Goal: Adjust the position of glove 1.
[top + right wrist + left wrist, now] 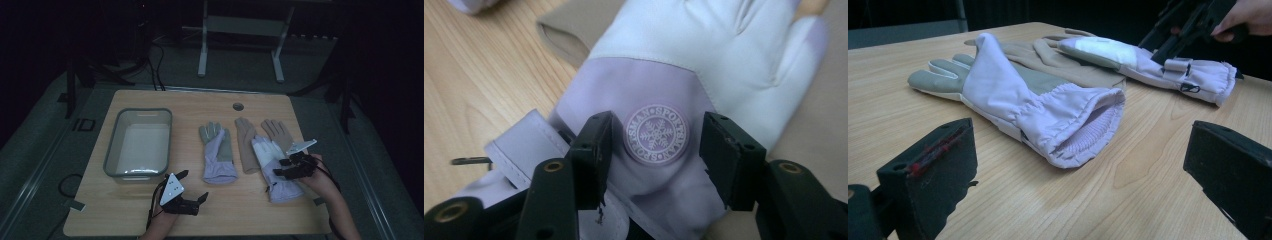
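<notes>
Wooden table (pixel 150 215) w/ grey bin (pixel 139 145) at left. Right of bin: lavender glove (pixel 218 150), then tan gloves (pixel 247 145), then white-and-lavender glove (pixel 704 65). Its round badge (pixel 655 134) reads "SPORTSMAN" around a snowflake. Right gripper (pixel 655 150) jaws apart, straddling badge. Left gripper (pixel 192 192), below bin, jaws wide apart, holding nothing.

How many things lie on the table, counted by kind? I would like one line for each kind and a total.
Lilac gloves: 2 (one in the middle, one under the right gripper)
Tan gloves: 2 (one, another)
Grey bins: 1
Total: 5
</notes>
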